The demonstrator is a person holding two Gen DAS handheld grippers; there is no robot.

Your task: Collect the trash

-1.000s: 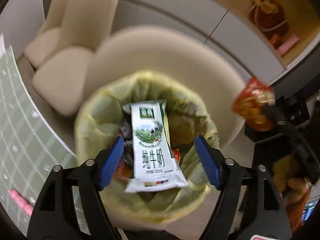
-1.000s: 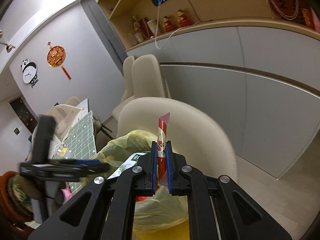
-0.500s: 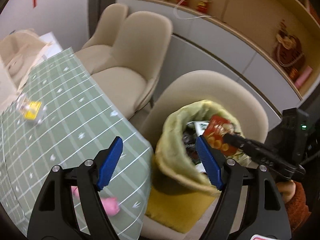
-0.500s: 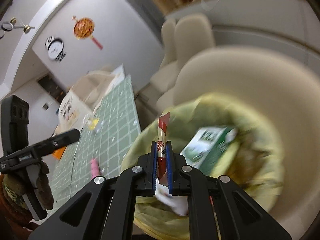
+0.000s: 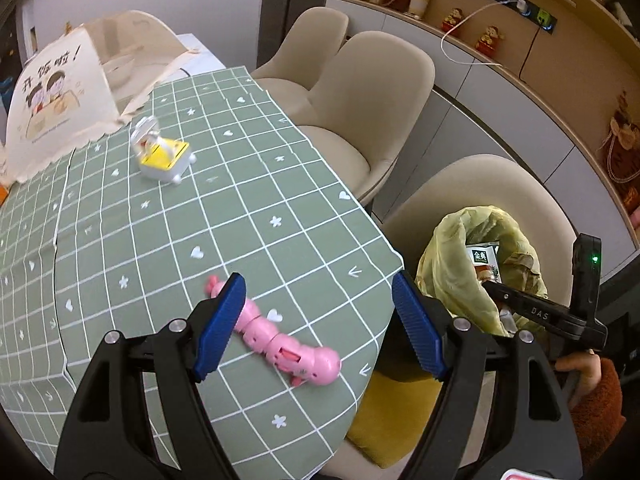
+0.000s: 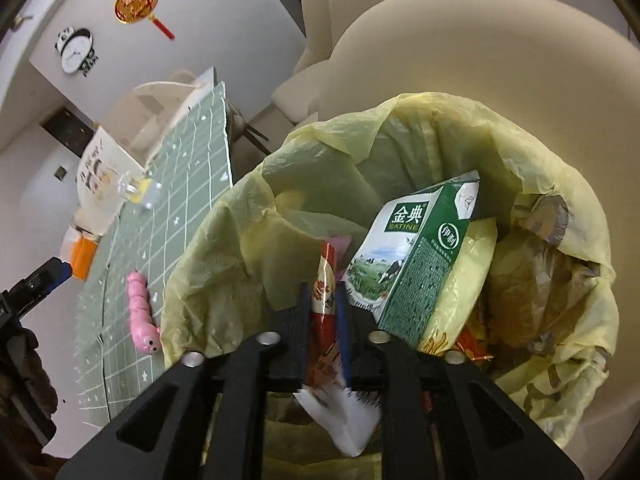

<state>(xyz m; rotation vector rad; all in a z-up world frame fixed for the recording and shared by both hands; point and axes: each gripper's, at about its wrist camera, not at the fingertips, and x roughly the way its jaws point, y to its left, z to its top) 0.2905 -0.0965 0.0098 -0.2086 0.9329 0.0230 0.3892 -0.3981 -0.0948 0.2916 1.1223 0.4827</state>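
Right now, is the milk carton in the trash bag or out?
In. The milk carton leans tilted inside the yellow trash bag, its top below the rim, beside the red wrapper between the right tongs, whose jaws have just been opening.

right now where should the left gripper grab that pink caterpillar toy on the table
Grip the pink caterpillar toy across its narrow middle, coming down from above. It lies flat on the green checked tablecloth, long body running diagonally near the edge, so turn the open left gripper crosswise to that length.

Bare tablecloth (image 5: 248, 184) around pink caterpillar toy (image 5: 280, 344); bag mouth (image 6: 400, 128) crowded by milk carton (image 6: 416, 264).
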